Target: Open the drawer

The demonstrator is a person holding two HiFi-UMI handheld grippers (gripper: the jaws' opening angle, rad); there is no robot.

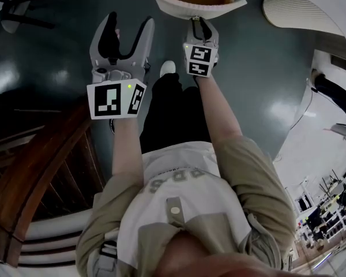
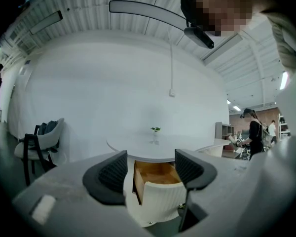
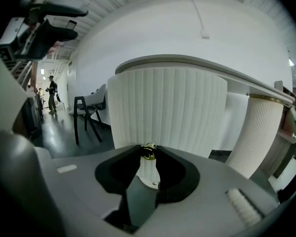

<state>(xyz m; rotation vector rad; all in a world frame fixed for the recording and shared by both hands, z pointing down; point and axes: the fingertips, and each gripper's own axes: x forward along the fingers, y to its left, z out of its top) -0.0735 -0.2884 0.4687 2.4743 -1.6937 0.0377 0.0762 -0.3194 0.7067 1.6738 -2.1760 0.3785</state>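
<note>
This looks like a large open-plan studio or office hall, not a home. A round white table with a fluted base stands on a dark glossy floor, in front of a tall curved white wall and under a white ribbed ceiling fitted with a long strip light. Left of the table is a dark-framed chair with a pale shell seat. Well to the table's right, people stand at a work counter near a grey open shelf unit, and farther off are racks crowded with equipment.
</note>
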